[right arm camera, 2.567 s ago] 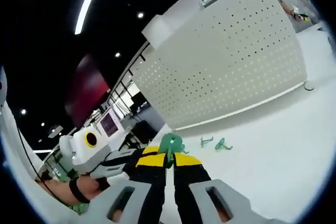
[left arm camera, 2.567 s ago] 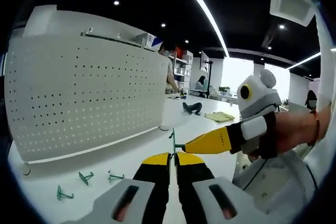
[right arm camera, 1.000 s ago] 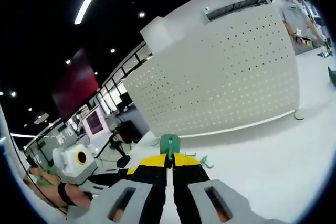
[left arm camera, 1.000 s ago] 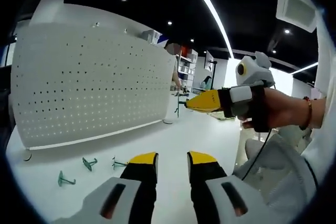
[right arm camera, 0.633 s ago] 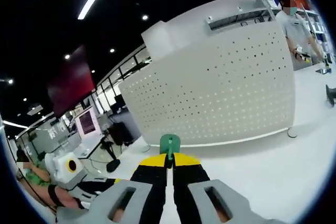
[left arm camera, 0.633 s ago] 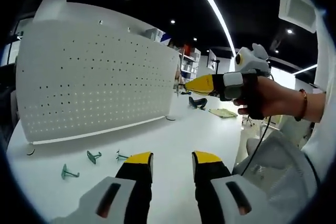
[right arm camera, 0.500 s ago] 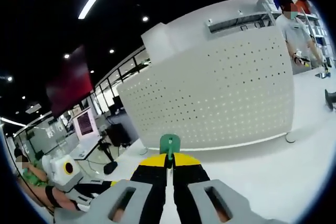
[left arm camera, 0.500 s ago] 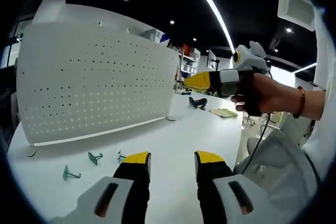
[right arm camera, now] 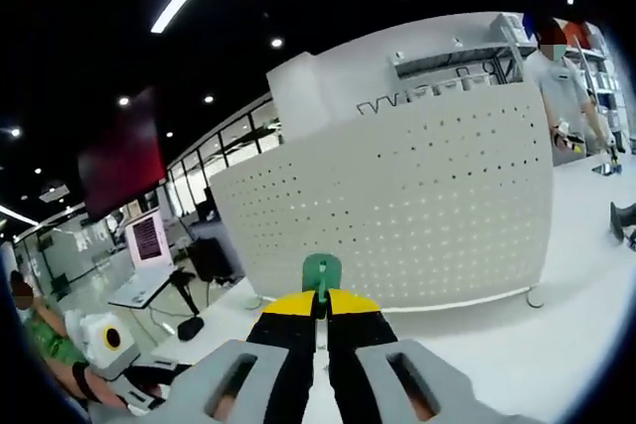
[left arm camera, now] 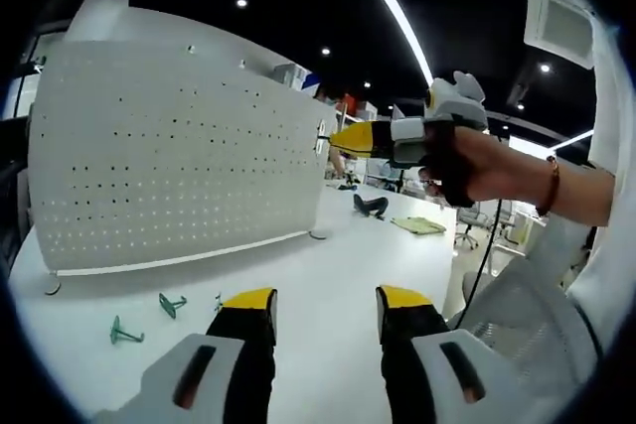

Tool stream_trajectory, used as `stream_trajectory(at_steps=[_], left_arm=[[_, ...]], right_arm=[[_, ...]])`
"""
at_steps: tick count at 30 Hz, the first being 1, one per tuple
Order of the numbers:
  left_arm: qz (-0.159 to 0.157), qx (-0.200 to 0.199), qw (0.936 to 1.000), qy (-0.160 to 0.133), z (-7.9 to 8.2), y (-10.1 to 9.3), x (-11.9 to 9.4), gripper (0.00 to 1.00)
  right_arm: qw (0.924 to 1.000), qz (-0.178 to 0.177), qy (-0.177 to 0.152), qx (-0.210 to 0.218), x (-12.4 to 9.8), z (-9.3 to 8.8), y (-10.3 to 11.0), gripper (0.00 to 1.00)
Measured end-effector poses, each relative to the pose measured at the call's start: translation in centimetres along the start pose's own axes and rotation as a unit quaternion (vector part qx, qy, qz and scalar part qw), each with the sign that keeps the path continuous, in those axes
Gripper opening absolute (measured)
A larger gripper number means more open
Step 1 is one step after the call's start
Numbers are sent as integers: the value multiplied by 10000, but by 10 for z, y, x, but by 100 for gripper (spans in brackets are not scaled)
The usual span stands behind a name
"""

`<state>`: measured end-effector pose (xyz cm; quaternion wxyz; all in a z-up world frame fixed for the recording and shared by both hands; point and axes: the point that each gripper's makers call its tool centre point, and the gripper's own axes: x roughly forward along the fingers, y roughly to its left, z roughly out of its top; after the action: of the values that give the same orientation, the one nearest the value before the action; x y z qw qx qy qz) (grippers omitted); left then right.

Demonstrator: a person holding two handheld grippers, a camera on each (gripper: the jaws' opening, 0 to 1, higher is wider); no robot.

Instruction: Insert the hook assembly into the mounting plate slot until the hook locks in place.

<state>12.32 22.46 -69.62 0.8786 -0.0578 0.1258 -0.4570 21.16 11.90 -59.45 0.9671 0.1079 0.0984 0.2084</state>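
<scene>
Raised right gripper (right arm camera: 320, 307) clamping green hook (right arm camera: 321, 272), left gripper (left arm camera: 323, 303) agape

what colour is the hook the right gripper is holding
Green; the hook shows best in the right gripper view, pinched at the fingers' tips.

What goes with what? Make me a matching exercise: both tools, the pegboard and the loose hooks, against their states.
1. left tool
2. right tool
3. white pegboard
4. loose green hooks

A. lying on the table
B. shut on a green hook
C. open, holding nothing
D. standing upright

Pairs: 1-C, 2-B, 3-D, 4-A
</scene>
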Motion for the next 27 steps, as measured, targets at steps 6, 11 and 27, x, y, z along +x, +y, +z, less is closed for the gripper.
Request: stream_trajectory(at_steps=[6, 11, 27], left_arm=[[-92, -10, 10000, -31, 1, -5, 1, 42], [-125, -31, 9999, 0, -3, -6, 0, 42], [-178, 91, 9998, 29, -5, -5, -7, 50]], right_arm=[[9996, -194, -46, -204, 6, 7, -9, 1], [9993, -300, -57, -239, 8, 11, -12, 1], [9919, -736, 52, -1029, 27, 33, -38, 2]])
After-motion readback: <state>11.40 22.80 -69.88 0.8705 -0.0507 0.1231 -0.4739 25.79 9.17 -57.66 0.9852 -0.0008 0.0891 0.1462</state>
